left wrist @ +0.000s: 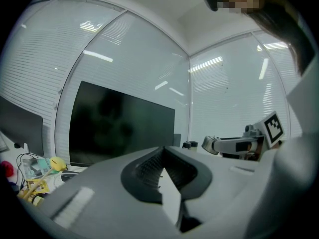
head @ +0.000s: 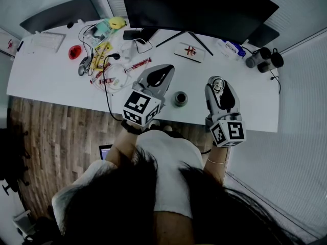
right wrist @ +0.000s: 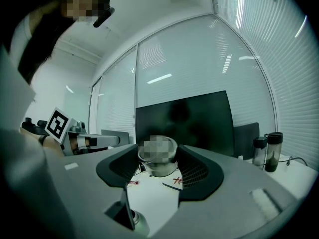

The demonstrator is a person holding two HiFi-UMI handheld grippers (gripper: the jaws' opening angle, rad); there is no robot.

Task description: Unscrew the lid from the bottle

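Right tongs clamp the metal lid, well clear of the bottle. Left tongs are pressed together, empty. The bottle stands between them on the white bench.

On the table, the bottle stands near the front edge between the left gripper and the right gripper, which has the lid between its jaws, with the monitor along the back edge and a keyboard toward the back left corner.
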